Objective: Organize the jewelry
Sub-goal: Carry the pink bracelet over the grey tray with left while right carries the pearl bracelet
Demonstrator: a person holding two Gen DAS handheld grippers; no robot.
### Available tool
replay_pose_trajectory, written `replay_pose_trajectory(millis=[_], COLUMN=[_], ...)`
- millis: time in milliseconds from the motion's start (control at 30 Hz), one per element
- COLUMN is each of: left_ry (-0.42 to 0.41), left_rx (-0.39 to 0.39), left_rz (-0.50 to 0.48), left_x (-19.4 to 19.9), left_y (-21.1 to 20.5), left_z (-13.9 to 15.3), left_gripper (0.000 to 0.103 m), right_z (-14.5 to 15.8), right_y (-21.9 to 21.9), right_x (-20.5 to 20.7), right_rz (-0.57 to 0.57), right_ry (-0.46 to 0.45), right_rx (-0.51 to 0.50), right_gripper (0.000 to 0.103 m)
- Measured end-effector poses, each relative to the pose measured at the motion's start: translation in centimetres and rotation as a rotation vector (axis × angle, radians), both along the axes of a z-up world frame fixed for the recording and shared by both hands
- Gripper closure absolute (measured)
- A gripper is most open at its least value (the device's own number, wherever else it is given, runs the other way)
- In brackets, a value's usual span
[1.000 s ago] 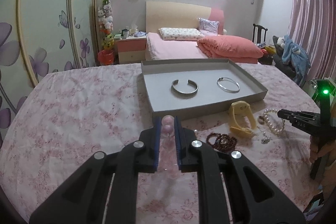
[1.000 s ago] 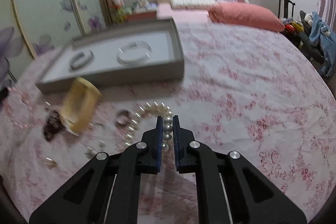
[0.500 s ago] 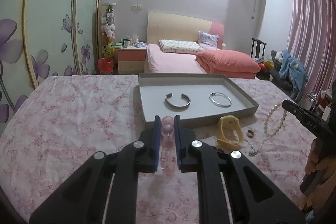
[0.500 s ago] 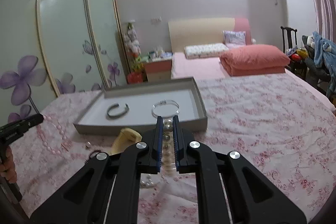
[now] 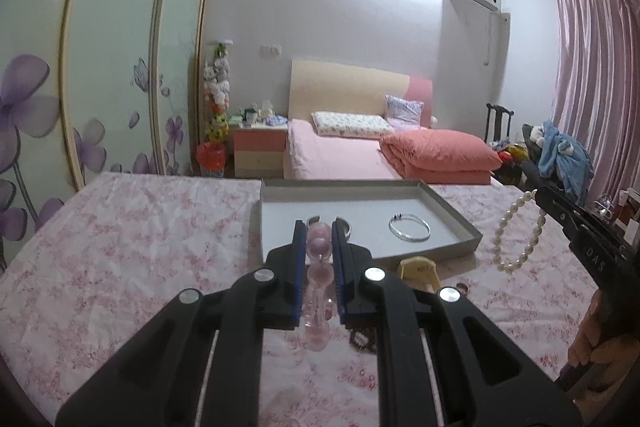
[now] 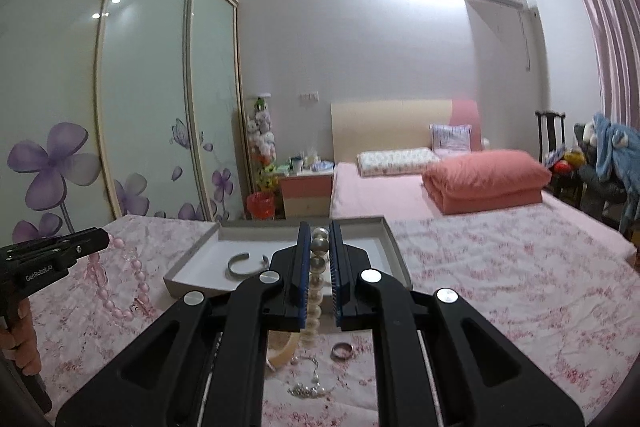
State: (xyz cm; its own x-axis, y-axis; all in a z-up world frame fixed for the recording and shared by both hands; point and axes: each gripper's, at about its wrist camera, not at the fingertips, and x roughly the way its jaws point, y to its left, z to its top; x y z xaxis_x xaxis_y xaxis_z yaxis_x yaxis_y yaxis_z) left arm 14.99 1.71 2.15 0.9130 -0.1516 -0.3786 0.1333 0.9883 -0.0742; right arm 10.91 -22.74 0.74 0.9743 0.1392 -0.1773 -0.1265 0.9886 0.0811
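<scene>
My left gripper (image 5: 319, 233) is shut on a pink bead bracelet (image 5: 319, 291) that hangs from its tips above the floral cloth; it also shows in the right wrist view (image 6: 116, 291). My right gripper (image 6: 319, 233) is shut on a white pearl bracelet (image 6: 314, 303), held in the air; in the left wrist view the pearls (image 5: 516, 231) dangle at right. The grey tray (image 5: 452, 211) ahead holds a silver cuff (image 6: 245, 264) and a thin silver bangle (image 5: 409, 228).
A yellow bangle (image 5: 418, 269), a small ring (image 6: 342, 349), a dark bead bracelet (image 5: 362, 337) and a small chain piece (image 6: 310, 389) lie on the cloth in front of the tray. A bed (image 5: 344, 155) stands behind the table.
Both grippers have risen from the cloth with their bracelets. The pearl bracelet left the table and now hangs free; the views tilted up toward the room.
</scene>
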Motion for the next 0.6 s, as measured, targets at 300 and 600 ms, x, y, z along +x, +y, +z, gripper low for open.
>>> replay_pose_trajectory(millis=[300, 600], left_ry=[-0.085, -0.125], left_rx=[0.046, 0.075], left_rz=[0.062, 0.094], left_x=[-0.4, -0.2], left_y=[-2.3, -3.7], left_z=[1.0, 1.4], left_gripper=[0.090, 0.090], right_z=[0.8, 0.7], right_y=[1.5, 1.7], right_x=[-0.6, -0.3], right_rz=[-0.021, -0.050], right_ry=[-0.104, -0.155], right_rx=[-0.060, -0.079], right_gripper=[0.093, 0.093])
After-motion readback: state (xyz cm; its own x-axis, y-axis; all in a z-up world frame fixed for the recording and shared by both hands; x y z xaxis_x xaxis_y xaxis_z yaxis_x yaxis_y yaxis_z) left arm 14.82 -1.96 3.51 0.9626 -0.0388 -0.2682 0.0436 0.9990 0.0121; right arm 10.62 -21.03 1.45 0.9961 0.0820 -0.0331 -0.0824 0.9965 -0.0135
